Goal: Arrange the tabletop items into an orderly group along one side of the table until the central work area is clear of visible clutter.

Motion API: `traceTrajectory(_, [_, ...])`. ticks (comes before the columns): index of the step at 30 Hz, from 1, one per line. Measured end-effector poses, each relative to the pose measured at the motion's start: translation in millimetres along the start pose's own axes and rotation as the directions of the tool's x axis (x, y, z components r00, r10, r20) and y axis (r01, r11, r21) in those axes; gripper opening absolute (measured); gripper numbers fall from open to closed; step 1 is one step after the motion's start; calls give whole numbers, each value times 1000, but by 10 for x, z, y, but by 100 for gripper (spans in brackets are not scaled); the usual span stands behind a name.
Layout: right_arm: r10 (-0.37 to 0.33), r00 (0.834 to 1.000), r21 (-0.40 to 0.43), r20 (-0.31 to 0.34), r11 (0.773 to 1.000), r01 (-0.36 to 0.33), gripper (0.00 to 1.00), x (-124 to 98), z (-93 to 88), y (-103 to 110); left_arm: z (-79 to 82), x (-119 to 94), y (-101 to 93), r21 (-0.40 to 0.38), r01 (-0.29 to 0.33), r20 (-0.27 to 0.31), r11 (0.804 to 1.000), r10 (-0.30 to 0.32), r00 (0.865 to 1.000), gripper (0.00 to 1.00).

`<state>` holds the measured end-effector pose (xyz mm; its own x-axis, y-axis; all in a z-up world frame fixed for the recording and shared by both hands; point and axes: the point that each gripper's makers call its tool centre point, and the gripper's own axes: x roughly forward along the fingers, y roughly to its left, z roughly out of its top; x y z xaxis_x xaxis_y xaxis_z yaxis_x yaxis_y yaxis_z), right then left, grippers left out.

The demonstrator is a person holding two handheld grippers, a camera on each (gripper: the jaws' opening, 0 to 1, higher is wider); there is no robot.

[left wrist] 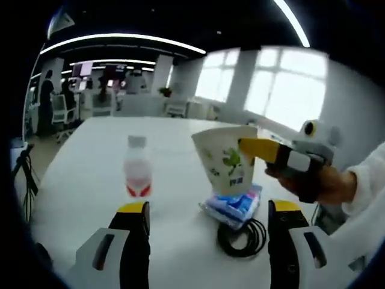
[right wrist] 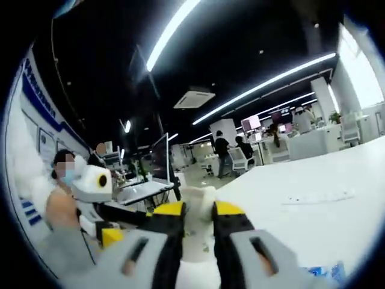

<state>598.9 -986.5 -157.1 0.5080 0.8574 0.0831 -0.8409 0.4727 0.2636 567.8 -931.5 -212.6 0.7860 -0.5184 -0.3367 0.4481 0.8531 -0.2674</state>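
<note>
Jaws of the left tool [left wrist: 207, 223] rise wide apart at the near edge of the left gripper view, with nothing between them. Just past them on the white bench [left wrist: 78, 180] lies a coil of black cable [left wrist: 242, 237], touching a blue and white packet [left wrist: 236, 203] that sits just beyond it. Left of these, well apart, a small clear bottle [left wrist: 137, 166] with a white cap and a red label stands upright. Above the packet a paper cup [left wrist: 227, 158] with green print hangs tilted, pinched at its rim by the right tool [left wrist: 255, 146], which comes in from the right in a person's hand [left wrist: 325, 183]. In the right gripper view the right tool [right wrist: 197, 212] has its yellow-tipped jaws drawn close on the cup's white wall, and the left tool [right wrist: 111, 236] shows at the near left. Farther off, the bare bench [right wrist: 313, 217] stretches right toward desks, screens and several people under long ceiling lights.
</note>
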Motion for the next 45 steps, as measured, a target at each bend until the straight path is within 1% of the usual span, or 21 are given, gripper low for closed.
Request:
traceTrajectory(5, [31,999,-2,13,1000,-31,15,-55,64,151,101,128,-162,25,46,9,999,-46,999,77])
traceTrajectory(9, [57,998,8,20,998,-57,15,-97,106,272,61,181,-296,73,97,-25,993,-95,995,71])
traceTrajectory(10, [65,998,5,16,998,-65,15,-101,101,296,54,175,-320,94,106,-30,990,-104,994,66])
traceTrajectory(12, [81,997,-10,-3,997,-81,16,-109,71,342,54,152,-397,134,144,-29,980,-141,990,43])
traceTrajectory(13, [82,997,-20,-13,996,-83,16,-114,51,367,23,137,-470,158,182,-45,971,-177,983,37])
traceTrajectory(14, [85,996,-15,-7,996,-85,17,-118,61,371,6,159,-425,139,142,-42,980,-138,990,37])
traceTrajectory(17, [93,995,3,-32,996,-93,17,-129,12,380,-34,139,-423,134,158,-48,978,-153,987,36])
traceTrajectory(20, [99,994,21,-52,995,-98,20,-135,-28,402,-69,104,-411,162,141,-58,977,-134,989,34])
traceTrajectory(25, [122,988,38,-99,992,-119,31,-99,-43,452,-70,53,-372,147,116,-36,982,-112,993,33])
traceTrajectory(27, [136,980,-2,-147,990,-138,32,-106,-69,465,-57,33,-352,137,103,-19,985,-101,995,32])
traceTrajectory(30, [128,968,-94,-214,984,-151,39,-139,-62,441,-61,0,-322,142,87,-14,986,-86,996,32])
traceTrajectory(34, [167,959,-138,-228,970,-201,38,-188,120,492,-94,-50,-288,154,69,-15,986,-67,998,32])
traceTrajectory(36, [204,946,-177,-253,951,-252,37,-201,215,544,-113,-71,-282,156,61,-13,986,-59,998,32])
traceTrajectory(37, [230,930,-186,-286,939,-290,36,-209,254,617,-129,-74,-285,164,59,-14,985,-58,998,32])
traceTrajectory(38, [242,921,-186,-306,933,-307,35,-209,279,642,-143,-73,-291,173,60,-19,983,-57,998,32])
traceTrajectory(39, [233,902,-196,-363,928,-318,34,-209,271,641,-157,-72,-301,180,62,-23,982,-58,998,32])
traceTrajectory(40, [228,892,-214,-389,920,-329,33,-203,273,645,-171,-69,-316,188,64,-25,980,-60,998,32])
traceTrajectory(42, [268,860,-214,-434,897,-388,32,-198,268,755,-197,-59,-337,198,67,-33,978,-61,998,32])
traceTrajectory(43, [291,841,-199,-456,888,-415,32,-204,248,813,-208,-53,-342,202,67,-35,977,-61,997,33])
traceTrajectory(44, [305,814,-192,-495,875,-445,32,-221,205,863,-221,-49,-360,212,70,-40,975,-63,997,33])
traceTrajectory(45, [301,805,-213,-511,863,-458,32,-217,186,872,-226,-51,-375,220,71,-42,973,-64,997,33])
